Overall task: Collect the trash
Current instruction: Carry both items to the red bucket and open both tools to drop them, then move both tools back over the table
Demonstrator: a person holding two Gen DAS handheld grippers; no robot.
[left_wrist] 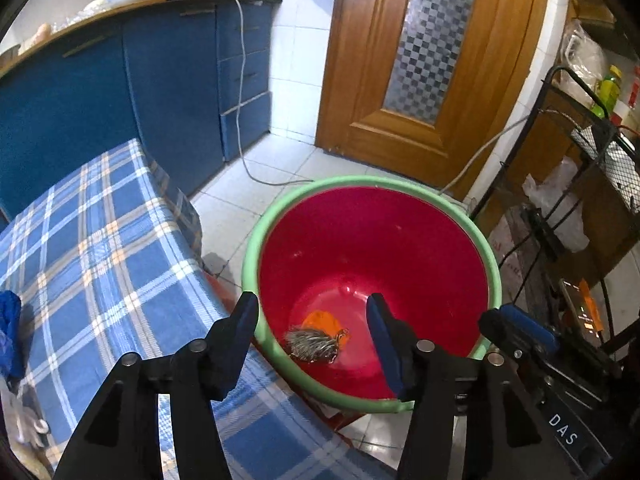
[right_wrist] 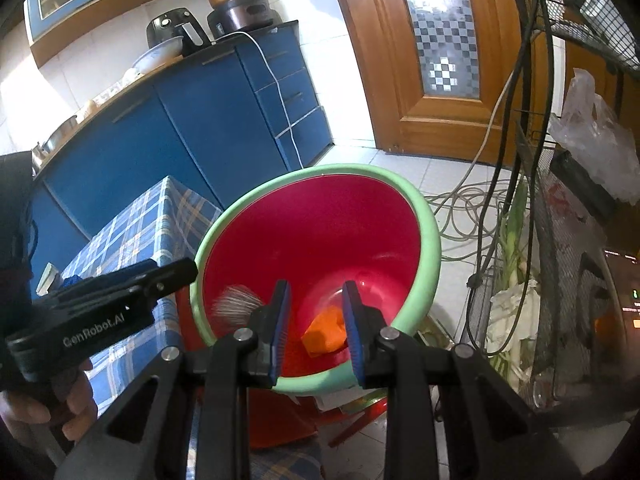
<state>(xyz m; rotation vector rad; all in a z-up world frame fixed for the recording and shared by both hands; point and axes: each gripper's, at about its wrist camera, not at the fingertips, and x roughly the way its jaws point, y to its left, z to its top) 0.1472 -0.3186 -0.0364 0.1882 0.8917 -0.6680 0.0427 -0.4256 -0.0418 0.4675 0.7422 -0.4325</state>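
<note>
While both grippers hang above the bucket, status as follows:

Trash, location: orange scrap (left_wrist: 322, 322) and grey striped wrapper (left_wrist: 314, 344) lying together on the bucket floor; wrapper overlapping the near edge of the scrap in the left wrist view.
Trash, right wrist view: orange scrap (right_wrist: 326, 332) visible between the two fingers, below them, untouched; wrapper (right_wrist: 236, 304) blurred, just left of the left finger.
Bucket (left_wrist: 276, 216): red inside, pale green rim, standing on the tiled floor just beside the table.
Left gripper (left_wrist: 312, 316): fingers apart, nothing between the pads, positioned above the near rim of the bucket.
Right gripper (right_wrist: 316, 312): fingers slightly apart, blue pads (right_wrist: 354, 332) facing each other, clamped on nothing, aimed down into the bucket.
Hand (right_wrist: 60, 404): wrapped around the left gripper's handle at the lower left of the right wrist view.
Table (left_wrist: 100, 240): covered with a blue checked cloth, left of the bucket.
Cabinet (left_wrist: 80, 112): blue fronts, behind the table, white cable (left_wrist: 241, 80) hanging down its front.
Door (left_wrist: 432, 60): wooden, patterned glass panel, behind the bucket.
Wire rack (left_wrist: 592, 148): black, right of the bucket.
</note>
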